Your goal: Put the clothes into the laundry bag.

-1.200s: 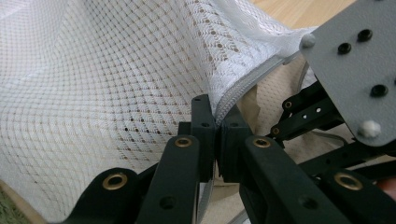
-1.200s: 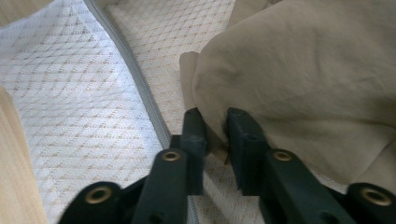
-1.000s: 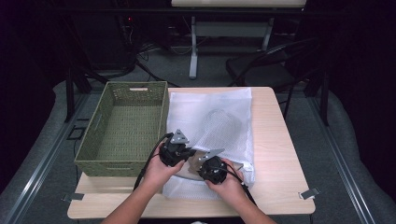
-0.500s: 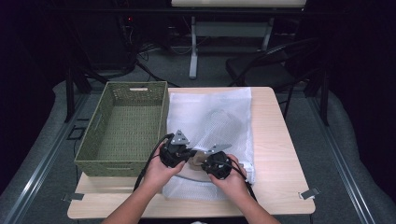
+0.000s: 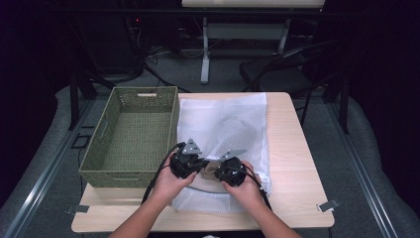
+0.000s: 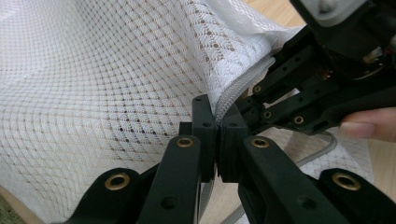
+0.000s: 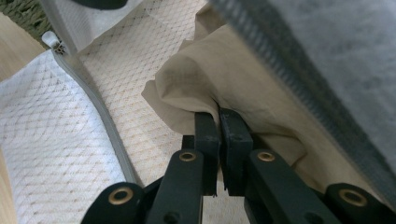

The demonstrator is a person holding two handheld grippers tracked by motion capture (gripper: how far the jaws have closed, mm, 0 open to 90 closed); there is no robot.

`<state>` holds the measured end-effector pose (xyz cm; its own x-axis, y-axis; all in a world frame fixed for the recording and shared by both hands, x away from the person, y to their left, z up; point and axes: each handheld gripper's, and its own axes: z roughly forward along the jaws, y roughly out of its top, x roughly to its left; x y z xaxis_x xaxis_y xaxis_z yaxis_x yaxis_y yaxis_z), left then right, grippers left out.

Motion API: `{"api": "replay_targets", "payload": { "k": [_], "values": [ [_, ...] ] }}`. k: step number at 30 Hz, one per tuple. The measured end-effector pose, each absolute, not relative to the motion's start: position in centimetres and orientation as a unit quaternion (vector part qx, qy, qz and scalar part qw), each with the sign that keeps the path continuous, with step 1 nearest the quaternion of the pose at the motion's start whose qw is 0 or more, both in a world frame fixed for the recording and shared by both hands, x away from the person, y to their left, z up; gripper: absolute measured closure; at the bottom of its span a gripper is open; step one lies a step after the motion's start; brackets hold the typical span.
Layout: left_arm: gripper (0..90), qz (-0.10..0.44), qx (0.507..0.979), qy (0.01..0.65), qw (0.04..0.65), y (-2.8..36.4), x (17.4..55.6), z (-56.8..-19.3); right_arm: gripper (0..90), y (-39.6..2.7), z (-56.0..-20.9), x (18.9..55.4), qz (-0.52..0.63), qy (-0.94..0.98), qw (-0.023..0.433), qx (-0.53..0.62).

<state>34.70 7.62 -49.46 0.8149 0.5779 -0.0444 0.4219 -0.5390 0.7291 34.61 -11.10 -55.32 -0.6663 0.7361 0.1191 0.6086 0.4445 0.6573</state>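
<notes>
At the near edge of the wooden table [image 5: 292,148], both hands meet over the white mesh laundry bag [image 5: 233,111], which lies flat from the far edge to the near one, just right of the green woven basket [image 5: 131,131]. The left gripper [image 5: 197,164] is clamped shut on the bag's zippered edge [image 6: 233,95]; in the left gripper view its two black jaws pinch the mesh right beside the zipper teeth, and the netting rises in a taut fold from that pinch. That hold looks meant to lift the upper layer and keep the mouth of the bag apart, so that something can pass through it. The right gripper [image 5: 220,170], close beside the left one on its right, is closed on a beige cloth [image 7: 243,79]; the right gripper view shows its jaws nipping a crumpled fold of the fabric, with mesh under it and a grey zipper tape [image 7: 100,116] running to the left. I judge that the cloth is being fed into, or drawn out of, the opened bag; which of the two cannot be told. The basket stands empty at the left, within easy reach, probably to take the bag or the cloth afterwards.
</notes>
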Motion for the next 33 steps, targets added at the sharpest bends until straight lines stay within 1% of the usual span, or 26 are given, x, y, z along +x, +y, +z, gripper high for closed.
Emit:
{"api": "replay_targets", "payload": {
  "k": [3, 13, 33],
  "values": [
    [88.2, 0.097, 0.873, 0.287, 0.383, 7.5, 34.7, -49.5, 86.9, -10.9, -55.3, 34.8, 0.343, 0.845, 0.097, 0.398],
    [88.4, 0.096, 0.876, 0.283, 0.379, 7.4, 34.6, -49.6, 87.1, -11.0, -55.1, 35.6, 0.356, 0.832, 0.092, 0.416],
    [88.4, 0.094, 0.875, 0.281, 0.382, 7.3, 34.4, -49.6, 87.3, -11.2, -54.3, 37.8, 0.354, 0.813, 0.145, 0.439]
  ]
}}
